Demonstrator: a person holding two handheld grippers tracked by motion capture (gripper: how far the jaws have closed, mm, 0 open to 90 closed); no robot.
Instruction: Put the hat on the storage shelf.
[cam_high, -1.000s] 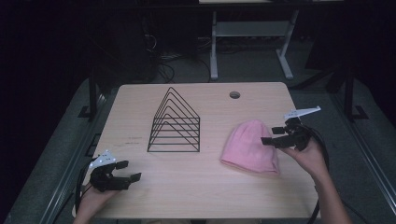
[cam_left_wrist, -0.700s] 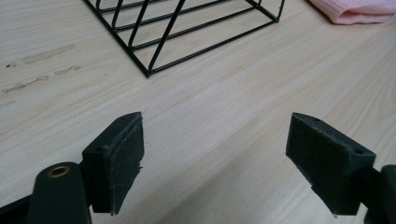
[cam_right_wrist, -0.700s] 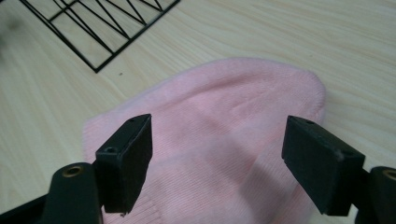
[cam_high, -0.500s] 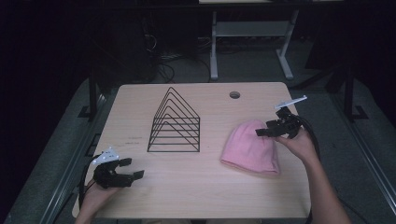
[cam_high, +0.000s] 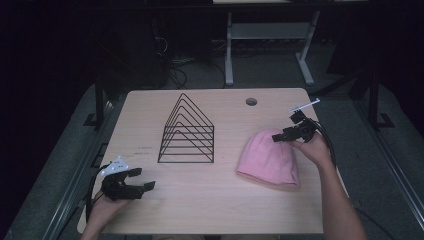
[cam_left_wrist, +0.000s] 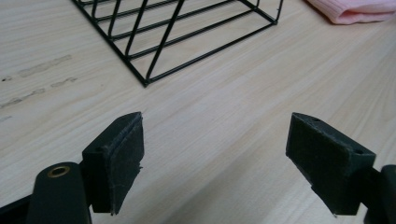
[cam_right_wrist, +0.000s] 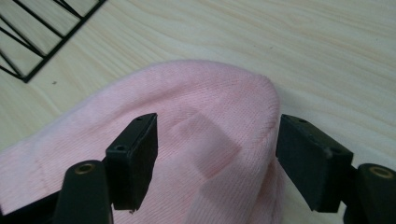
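- You have a black wire rack (cam_high: 187, 131) of nested triangular frames standing upright on the pale wooden surface (cam_high: 215, 205), a little left of its middle.
- Behind the wire rack and off to its right, you can see a round cable hole (cam_high: 251, 101) in the surface, near the far edge.
- Just left of the wire rack's base, faint dark smudges (cam_high: 144, 148) mark the wood.
- Beyond the wire rack, past the surface's far edge, a white metal frame (cam_high: 270, 35) stands on the grey floor (cam_high: 280, 75).
- To the left of that frame, still behind the wire rack, loose cables (cam_high: 175, 75) lie on the floor.
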